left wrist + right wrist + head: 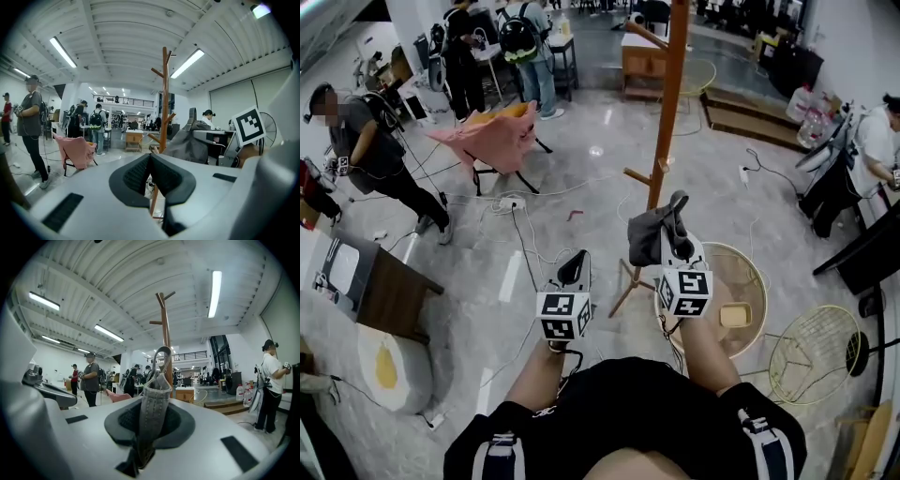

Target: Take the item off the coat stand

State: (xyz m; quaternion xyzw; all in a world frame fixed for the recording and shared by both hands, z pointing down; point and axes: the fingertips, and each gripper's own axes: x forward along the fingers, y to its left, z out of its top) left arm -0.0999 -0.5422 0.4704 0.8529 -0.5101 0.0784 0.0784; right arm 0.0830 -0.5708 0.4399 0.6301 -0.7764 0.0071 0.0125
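Note:
The wooden coat stand (pixel 668 103) rises from the floor just ahead of me; it also shows in the left gripper view (pixel 164 93) and behind the held strap in the right gripper view (pixel 165 329). My right gripper (pixel 675 225) is shut on a grey fabric bag (pixel 649 239), whose strap (pixel 154 399) is pinched between the pads and whose loop stands up in front of the pole. The bag (pixel 190 140) hangs close beside the stand and rests on none of its pegs. My left gripper (pixel 575 267) sits lower left of the bag, its pads together (pixel 150 159) with nothing in them.
A pink cloth lies draped over a chair (pixel 492 136) at the back left. A round wicker basket (pixel 752 274) and a yellow wire chair (pixel 811 352) stand to the right. Cables (pixel 525 234) run over the floor. A wooden table (pixel 389 291) stands at the left, and several people stand around.

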